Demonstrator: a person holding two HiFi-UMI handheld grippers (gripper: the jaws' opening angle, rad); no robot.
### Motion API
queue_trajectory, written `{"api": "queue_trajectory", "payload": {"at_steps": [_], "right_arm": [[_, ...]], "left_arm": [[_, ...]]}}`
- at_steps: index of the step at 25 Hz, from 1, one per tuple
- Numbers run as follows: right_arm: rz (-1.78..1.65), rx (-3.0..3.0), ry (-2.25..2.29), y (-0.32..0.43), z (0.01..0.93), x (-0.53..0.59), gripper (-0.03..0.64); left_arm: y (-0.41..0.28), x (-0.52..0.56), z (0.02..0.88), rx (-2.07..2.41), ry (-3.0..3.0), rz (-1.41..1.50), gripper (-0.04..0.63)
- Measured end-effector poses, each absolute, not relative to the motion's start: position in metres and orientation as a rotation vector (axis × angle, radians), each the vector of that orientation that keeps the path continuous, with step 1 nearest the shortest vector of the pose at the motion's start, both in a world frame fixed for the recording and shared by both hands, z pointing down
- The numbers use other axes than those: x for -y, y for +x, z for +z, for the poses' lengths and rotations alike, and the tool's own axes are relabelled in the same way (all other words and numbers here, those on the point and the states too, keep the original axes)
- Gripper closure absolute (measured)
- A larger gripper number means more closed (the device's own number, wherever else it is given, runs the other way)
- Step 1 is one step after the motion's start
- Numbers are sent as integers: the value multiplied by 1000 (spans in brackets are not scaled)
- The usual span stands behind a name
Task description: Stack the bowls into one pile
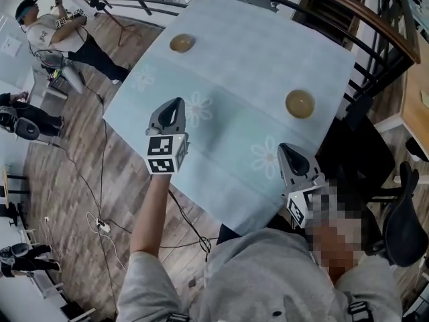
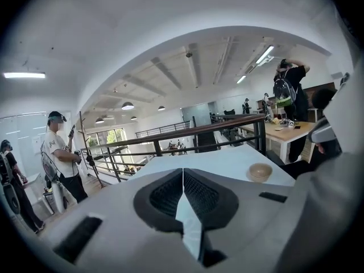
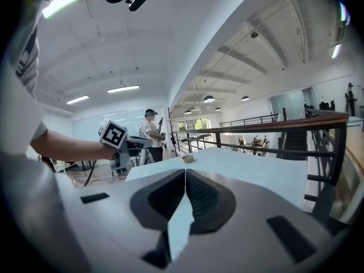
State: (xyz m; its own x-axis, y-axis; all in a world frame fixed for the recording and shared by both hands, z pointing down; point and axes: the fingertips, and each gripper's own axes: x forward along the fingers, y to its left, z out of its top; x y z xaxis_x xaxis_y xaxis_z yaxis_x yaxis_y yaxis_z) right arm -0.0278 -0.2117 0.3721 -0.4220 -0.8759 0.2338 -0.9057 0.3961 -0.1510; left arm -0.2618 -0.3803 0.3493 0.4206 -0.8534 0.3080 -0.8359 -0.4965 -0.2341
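Two tan bowls stand apart on the pale blue tablecloth (image 1: 234, 72). One bowl (image 1: 182, 43) is at the far left, the other bowl (image 1: 299, 103) near the right edge. My left gripper (image 1: 177, 102) hovers over the table's left side, shut with nothing in it. The right gripper (image 1: 285, 147) is over the near right corner, also shut and empty. In the left gripper view the touching jaws (image 2: 182, 170) point past the right-hand bowl (image 2: 260, 172). In the right gripper view the jaws (image 3: 185, 171) are shut, and the far bowl (image 3: 187, 158) lies beyond them, with the left gripper (image 3: 120, 152) at left.
A black railing (image 1: 375, 39) runs round the table's far and right sides. A black office chair (image 1: 402, 227) stands at the near right, beside a wooden desk (image 1: 417, 92). People (image 1: 57, 35) stand on the wooden floor at left, where cables (image 1: 100, 223) lie.
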Motion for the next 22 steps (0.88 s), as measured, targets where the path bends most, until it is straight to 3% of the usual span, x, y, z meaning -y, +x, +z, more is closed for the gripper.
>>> {"api": "queue_trajectory", "payload": {"at_steps": [14,22], "right_arm": [[360,2412,1772,-170,381,382,590],[359,2457,1713,-228,391,422,589]], "left_arm": [[-340,486,388,-1429,-2706,-497,574],[-345,537,419,-1340,-2731,-474,572]]}}
